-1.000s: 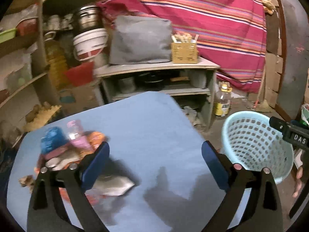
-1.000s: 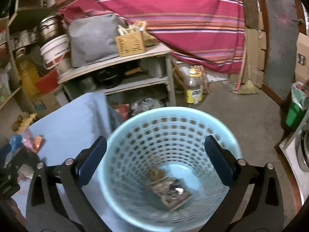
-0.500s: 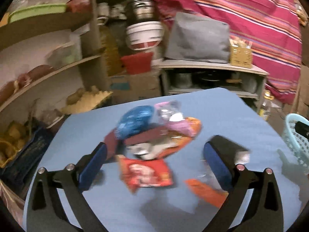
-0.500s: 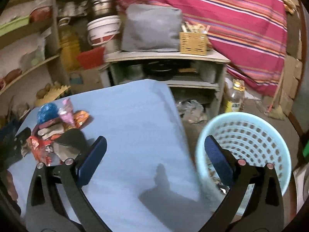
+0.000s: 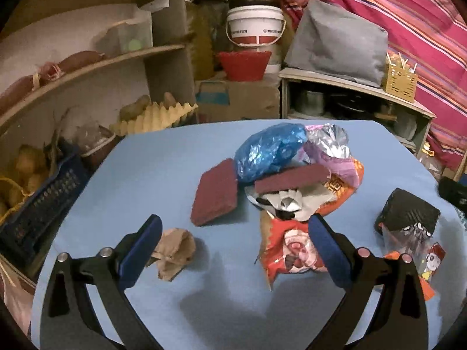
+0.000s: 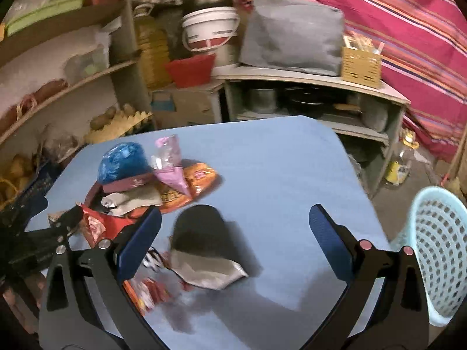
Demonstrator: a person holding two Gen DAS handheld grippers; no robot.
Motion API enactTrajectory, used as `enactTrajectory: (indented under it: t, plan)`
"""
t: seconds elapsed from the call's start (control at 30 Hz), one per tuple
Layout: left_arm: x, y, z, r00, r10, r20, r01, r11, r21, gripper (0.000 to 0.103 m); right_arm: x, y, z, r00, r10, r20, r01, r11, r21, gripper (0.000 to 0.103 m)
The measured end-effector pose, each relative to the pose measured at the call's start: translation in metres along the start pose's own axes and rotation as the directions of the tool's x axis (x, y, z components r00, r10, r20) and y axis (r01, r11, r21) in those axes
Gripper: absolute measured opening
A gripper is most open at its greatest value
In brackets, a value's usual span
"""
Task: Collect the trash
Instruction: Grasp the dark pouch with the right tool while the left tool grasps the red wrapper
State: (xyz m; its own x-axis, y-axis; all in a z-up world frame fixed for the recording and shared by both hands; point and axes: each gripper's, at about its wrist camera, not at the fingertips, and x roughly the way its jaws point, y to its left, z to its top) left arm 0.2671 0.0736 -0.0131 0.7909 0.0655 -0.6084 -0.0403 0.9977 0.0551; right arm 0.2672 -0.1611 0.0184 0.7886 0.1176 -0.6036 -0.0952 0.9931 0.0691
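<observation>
A heap of wrappers lies on the blue table [image 5: 163,175]: a blue foil bag [image 5: 268,151], a pink and silver wrapper [image 5: 332,148], an orange packet [image 5: 344,192] and two maroon pads [image 5: 216,197]. A red snack bag [image 5: 292,250] and a crumpled brown paper [image 5: 173,252] lie near my left gripper [image 5: 233,245], which hovers open and empty over them. My right gripper [image 6: 235,242] is open and empty above a black and silver pouch [image 6: 204,250]. The light blue basket [image 6: 437,250] stands at the right beside the table.
A black box [image 5: 407,211] and an orange cartoon wrapper [image 5: 429,265] lie at the table's right. Shelves with jars, a white bucket [image 5: 255,26] and a grey bag [image 5: 335,40] crowd the back. A dark crate [image 5: 41,204] with potatoes sits left of the table.
Both grippers swung left, away from the basket toward the wrapper heap. The left one now hangs over the red bag and brown paper; the right one moved from above the basket to the table.
</observation>
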Motion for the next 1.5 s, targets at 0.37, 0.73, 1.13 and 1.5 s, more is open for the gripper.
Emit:
enactTrajectory:
  t: [0.37,0.73,1.13,1.5]
  plan:
    - [0.017,-0.014,-0.012,0.998,-0.043,-0.038,0.044,0.998,0.037,0.098,0.037,0.027,-0.012,0.993,-0.036,-0.111,0.025,0.995,-0.098,0.097]
    - [0.034,-0.019,-0.014,0.993,-0.079,-0.089,0.083,0.995,0.049,0.098,0.042,0.022,-0.019,0.986,-0.002,-0.164,-0.018,0.993,-0.12,0.06]
    - [0.041,-0.012,-0.015,0.98,-0.156,-0.124,0.156,0.988,-0.007,0.088,0.029,0.01,-0.018,0.991,0.005,-0.132,-0.02,0.994,-0.111,0.057]
    - [0.031,-0.032,-0.013,0.976,-0.179,-0.126,0.19,0.979,0.077,0.053,0.008,-0.013,-0.014,0.997,0.007,-0.074,-0.011,0.998,-0.06,0.057]
